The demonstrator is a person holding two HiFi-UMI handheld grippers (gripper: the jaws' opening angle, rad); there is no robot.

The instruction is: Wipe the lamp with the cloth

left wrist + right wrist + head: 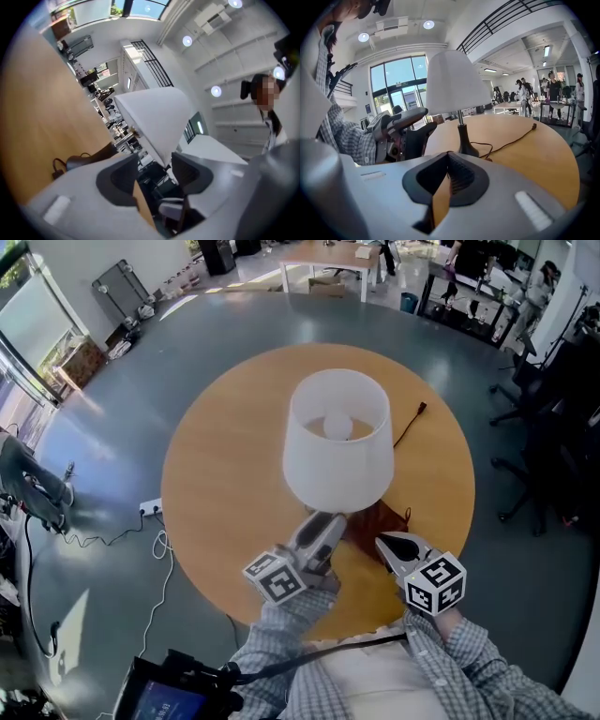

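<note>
A white lamp shade (337, 460) stands in the middle of the round wooden table (220, 474), its bulb showing from above. A dark brown cloth (375, 521) lies on the table by the lamp's foot, partly under the shade. My left gripper (323, 526) is open at the shade's near lower rim. In the left gripper view the shade's edge (157, 122) reaches down between the spread jaws of that gripper (157, 166), with gaps on both sides. My right gripper (389, 545) is shut and empty, just right of the cloth. Ahead of the right gripper (447, 161) are the dark lamp foot (466, 145) and the shade (450, 82).
The lamp's brown cord (412, 423) runs across the table to the far right. On the grey floor lie a power strip (150, 507) and cables at the left. Office chairs (553, 427) stand at the right. People (553, 86) stand by desks far off.
</note>
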